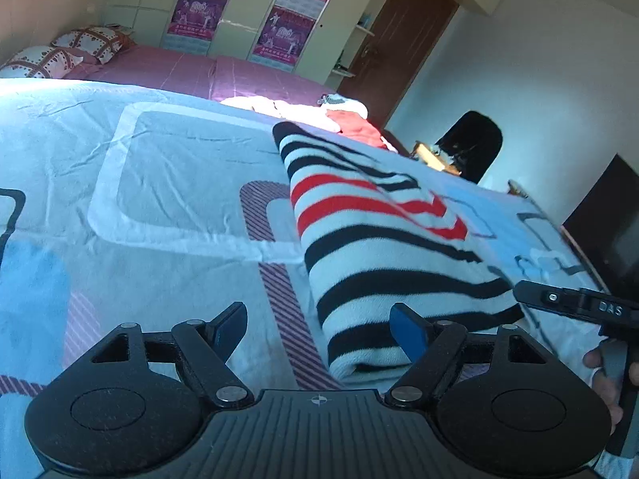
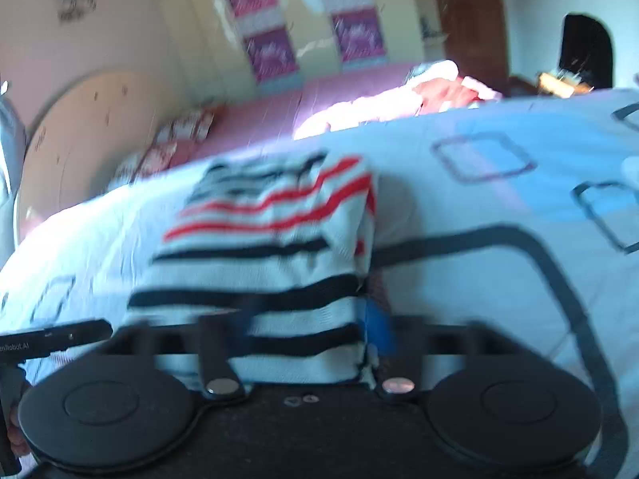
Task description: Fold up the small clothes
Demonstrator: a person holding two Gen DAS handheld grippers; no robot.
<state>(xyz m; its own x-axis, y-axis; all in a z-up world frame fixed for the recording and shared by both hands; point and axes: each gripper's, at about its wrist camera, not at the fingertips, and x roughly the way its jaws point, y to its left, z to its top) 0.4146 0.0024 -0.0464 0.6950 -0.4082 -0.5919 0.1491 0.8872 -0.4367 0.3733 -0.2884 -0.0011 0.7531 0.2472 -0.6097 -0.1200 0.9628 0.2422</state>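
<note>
1. A folded striped garment (image 1: 383,247), white with black and red bands, lies on a pale blue patterned bedspread (image 1: 159,159); in the left wrist view it runs from 12 o'clock down to 5 o'clock.
2. The left gripper (image 1: 319,327) stands with jaws apart and nothing between them; its blue-padded finger (image 1: 407,335) sits at the garment's near edge.
3. Only the left view shows the right gripper from the side, at 3 o'clock, with fingers of a hand (image 1: 595,359) beneath it.
4. The right wrist view is motion-blurred. The right gripper (image 2: 299,339) has jaws spread wide, the garment's near end between them; whether the pads press it is hard to make out.
5. Only the left view shows the pillows (image 1: 64,52) sharply, at 10 o'clock; a pile of clothes (image 1: 303,111) lies beyond the garment.
</note>
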